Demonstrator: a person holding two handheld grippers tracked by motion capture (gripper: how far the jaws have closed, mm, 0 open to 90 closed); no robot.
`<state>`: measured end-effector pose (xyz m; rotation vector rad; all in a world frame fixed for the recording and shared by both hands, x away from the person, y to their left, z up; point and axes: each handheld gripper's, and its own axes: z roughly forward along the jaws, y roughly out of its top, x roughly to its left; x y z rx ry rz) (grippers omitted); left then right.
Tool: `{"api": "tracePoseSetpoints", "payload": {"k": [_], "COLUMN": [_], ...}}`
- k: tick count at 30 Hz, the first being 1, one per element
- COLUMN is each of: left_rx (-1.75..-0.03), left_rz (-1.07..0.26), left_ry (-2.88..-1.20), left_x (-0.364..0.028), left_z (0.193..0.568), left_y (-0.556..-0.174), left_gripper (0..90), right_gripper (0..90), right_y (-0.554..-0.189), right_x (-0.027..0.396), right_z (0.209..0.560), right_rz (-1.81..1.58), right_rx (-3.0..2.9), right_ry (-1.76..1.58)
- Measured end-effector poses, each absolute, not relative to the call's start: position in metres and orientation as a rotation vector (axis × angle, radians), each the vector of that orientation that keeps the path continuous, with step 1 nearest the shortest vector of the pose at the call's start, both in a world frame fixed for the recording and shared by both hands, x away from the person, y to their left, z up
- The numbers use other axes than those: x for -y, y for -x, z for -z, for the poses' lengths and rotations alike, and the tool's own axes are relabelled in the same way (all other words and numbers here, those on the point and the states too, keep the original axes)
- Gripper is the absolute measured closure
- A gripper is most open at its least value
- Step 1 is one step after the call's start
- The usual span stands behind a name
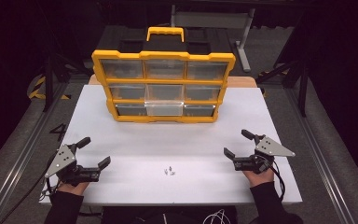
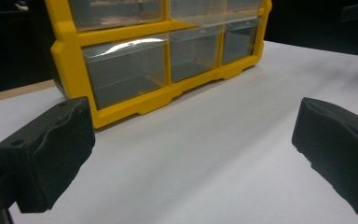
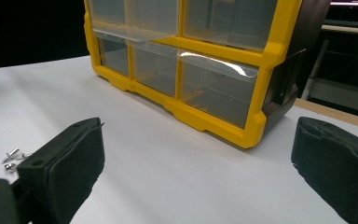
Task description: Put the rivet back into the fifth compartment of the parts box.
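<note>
- Yellow organizer [image 1: 163, 86] stands upright at the far middle of the white table [image 1: 121, 135], clear drawers facing the person.
- Bottom middle drawer [image 1: 164, 108] sticks out a little from the frame.
- Left gripper [image 1: 94, 153] rests at the near left edge, jaws spread wide, nothing between them.
- Right gripper [image 1: 238, 144] sits at the near right, jaws just as wide and empty.
- Small metal screws [image 1: 169, 171] lie in a loose cluster on the table between the two grippers, well apart from both.
</note>
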<state>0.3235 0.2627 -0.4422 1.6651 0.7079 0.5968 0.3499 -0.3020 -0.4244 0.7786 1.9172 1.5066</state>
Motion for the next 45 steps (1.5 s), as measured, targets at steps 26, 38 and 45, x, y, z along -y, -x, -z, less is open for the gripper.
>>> {"api": "tracePoseSetpoints", "payload": {"k": [26,38,45], "left_rx": [-0.633,-0.613,-0.635], "left_rz": [-0.543,-0.557,-0.56], "left_ry": [-1.627,-1.669,-1.65], "left_x": [-0.262,-0.255,-0.257], "left_z": [0.436,0.434,0.435], "left_y": [-0.319,-0.316,-0.316], "left_gripper": [0.2,2.1,2.1], "right_gripper": [3.2,4.6,7.2], "right_y": [-0.351,-0.362,-0.365], "right_x": [0.28,0.247,0.24], "right_z": [0.396,0.38,0.372], "right_rz": [-1.572,-1.622,-1.596], "right_rx": [-1.943,-1.997,-2.076], "right_ry": [-0.67,-0.591,-0.562]}}
